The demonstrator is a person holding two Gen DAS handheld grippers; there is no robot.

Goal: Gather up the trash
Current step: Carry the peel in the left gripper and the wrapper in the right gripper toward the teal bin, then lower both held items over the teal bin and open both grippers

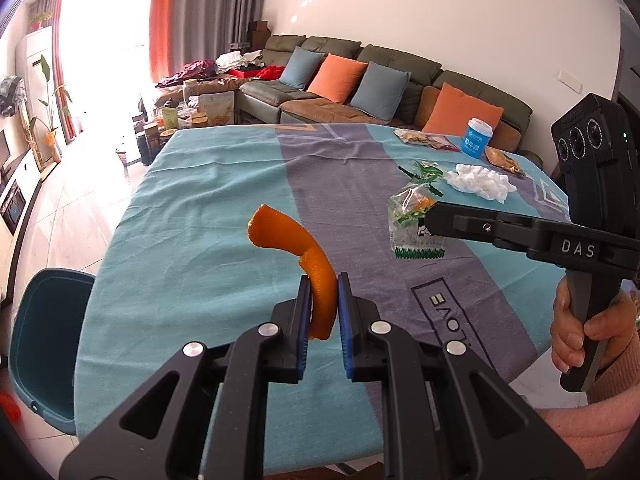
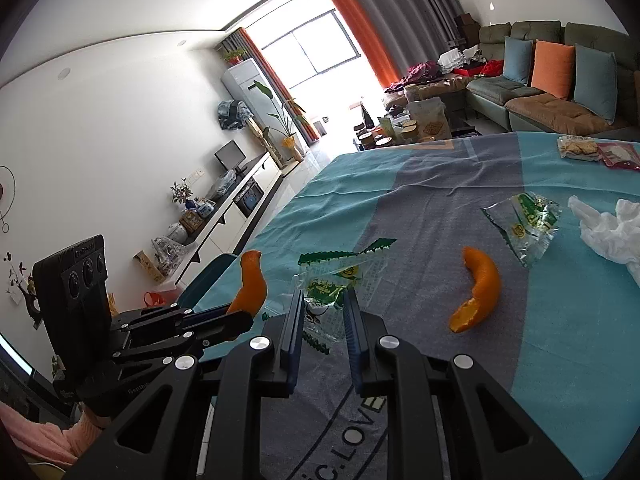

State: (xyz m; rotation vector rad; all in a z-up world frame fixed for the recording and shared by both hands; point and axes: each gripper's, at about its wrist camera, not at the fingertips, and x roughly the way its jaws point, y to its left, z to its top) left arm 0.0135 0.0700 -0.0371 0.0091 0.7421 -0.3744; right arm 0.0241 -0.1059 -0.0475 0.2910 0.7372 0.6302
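Note:
My left gripper (image 1: 324, 292) is shut on a curved strip of orange peel (image 1: 304, 256), held up above the teal and grey tablecloth (image 1: 200, 220). The right wrist view shows the same peel (image 2: 252, 280) sticking up from the left gripper (image 2: 240, 320). My right gripper (image 2: 324, 304) is shut on a clear plastic wrapper with green print (image 2: 324, 288); from the left wrist view that wrapper (image 1: 412, 224) hangs off the right gripper's tips (image 1: 430, 220). A second orange peel (image 2: 480, 292), another green-printed wrapper (image 2: 524, 224) and a crumpled white tissue (image 2: 612, 232) lie on the cloth.
A dark teal bin (image 1: 44, 340) stands on the floor beside the table's left edge. At the far right of the table are a blue cup (image 1: 478, 138) and snack packets (image 1: 424, 138). A sofa with cushions (image 1: 340, 76) runs behind the table.

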